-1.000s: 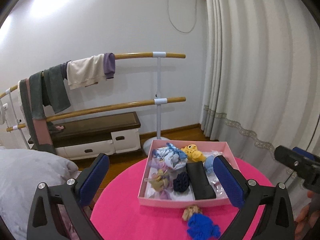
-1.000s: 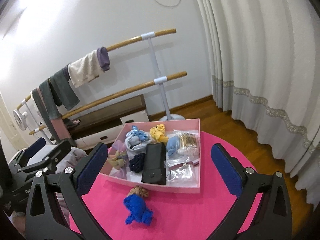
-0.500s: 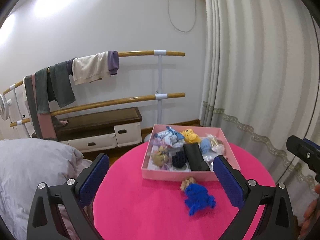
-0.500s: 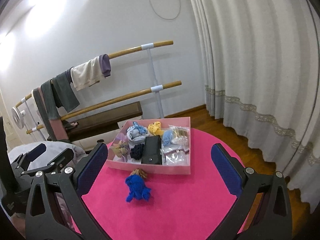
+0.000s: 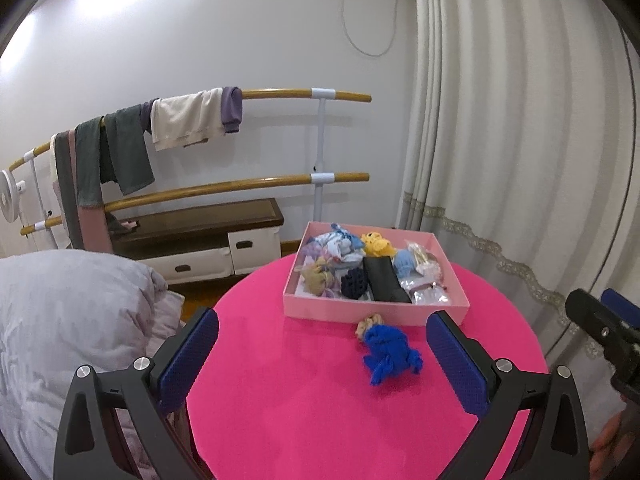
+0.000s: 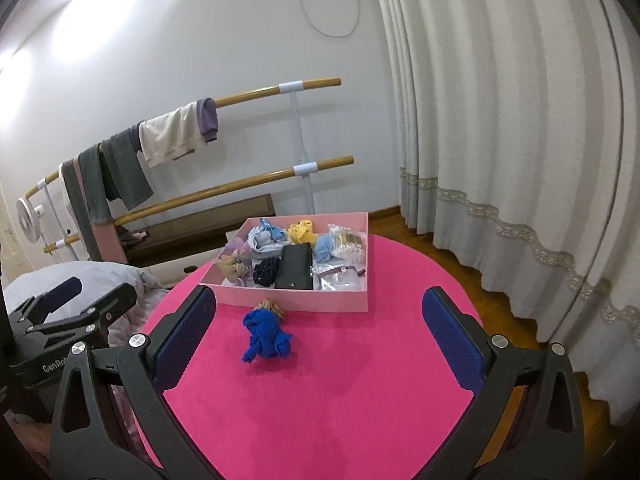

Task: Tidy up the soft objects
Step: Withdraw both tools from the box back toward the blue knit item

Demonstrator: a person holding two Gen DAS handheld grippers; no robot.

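A blue knitted soft toy (image 5: 390,354) (image 6: 266,336) lies on the round pink table (image 5: 304,408) (image 6: 360,392), just in front of a pink box (image 5: 372,312) (image 6: 296,302). A small tan knitted piece (image 5: 370,322) (image 6: 272,306) touches its far end. The box holds several soft items, a black pouch (image 5: 386,284) (image 6: 296,268) and clear bags. My left gripper (image 5: 322,350) and right gripper (image 6: 318,328) both stand open above the table's near side, well short of the toy, with nothing between their fingers.
A wooden double-bar rack (image 5: 280,96) hung with clothes stands by the white wall, over a low bench with drawers (image 5: 200,240). White curtains (image 5: 520,160) hang on the right. A grey duvet (image 5: 72,320) lies left of the table. The right gripper's body (image 5: 604,332) shows at the left view's right edge.
Both grippers have drawn back and up from the box, so more of the table shows. The blue toy and box look smaller and farther. Both stay open.
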